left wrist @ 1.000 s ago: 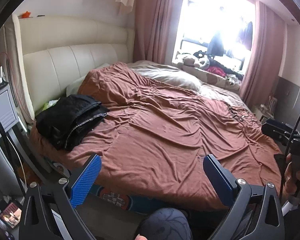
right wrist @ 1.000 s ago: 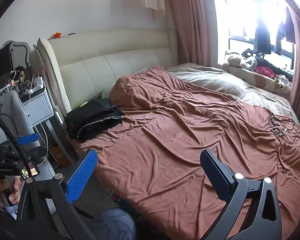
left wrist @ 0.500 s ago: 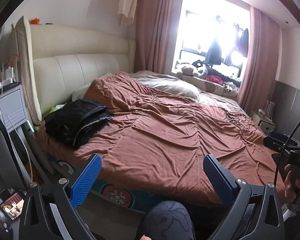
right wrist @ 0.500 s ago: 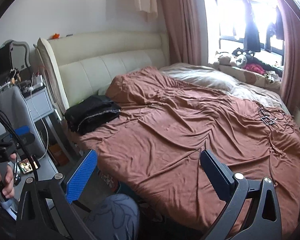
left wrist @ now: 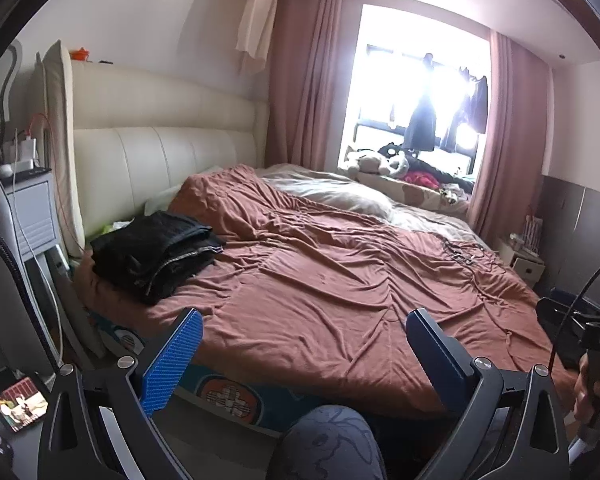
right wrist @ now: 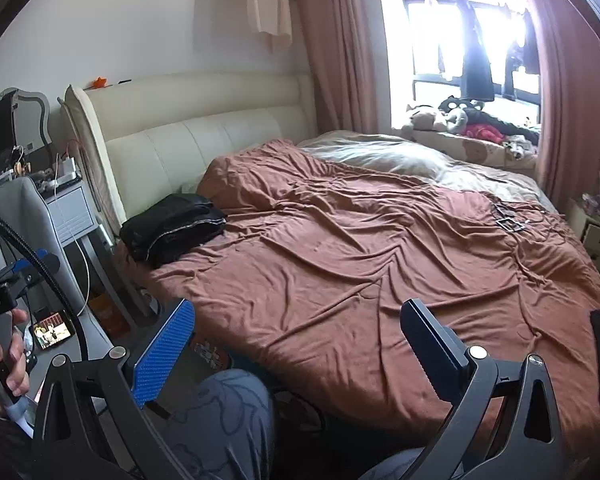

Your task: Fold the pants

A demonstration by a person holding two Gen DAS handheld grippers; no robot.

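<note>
Clearly nothing is gripped yet: at the far left, a dark folded pile of pants (left wrist: pixel 156 254) sits on the near corner of the bed (left wrist: pixel 340 300), close to the cream headboard (left wrist: pixel 160 160) and beside the nightstand (left wrist: pixel 32 216). Whether that stack is already finished or waiting to be redone cannot be told from here. The left gripper (left wrist: pixel 304 354) hangs off the mattress edge with its jaws spread wide and empty, the person's knee (left wrist: pixel 328 440) below it. The right gripper (right wrist: pixel 296 344) is likewise wide apart and holding nothing, well short of the pile.

To begin well, I would bring both grippers toward the pile's near edge, pinch one layer only, and drag it onto the flat middle of the brown cover (right wrist: pixel 360 260) before spreading it.

Rightward there is generous open fabric for that, though a tangle of cables (right wrist: pixel 512 220) lies near the far side and the mattress edge drops off close by.
</note>
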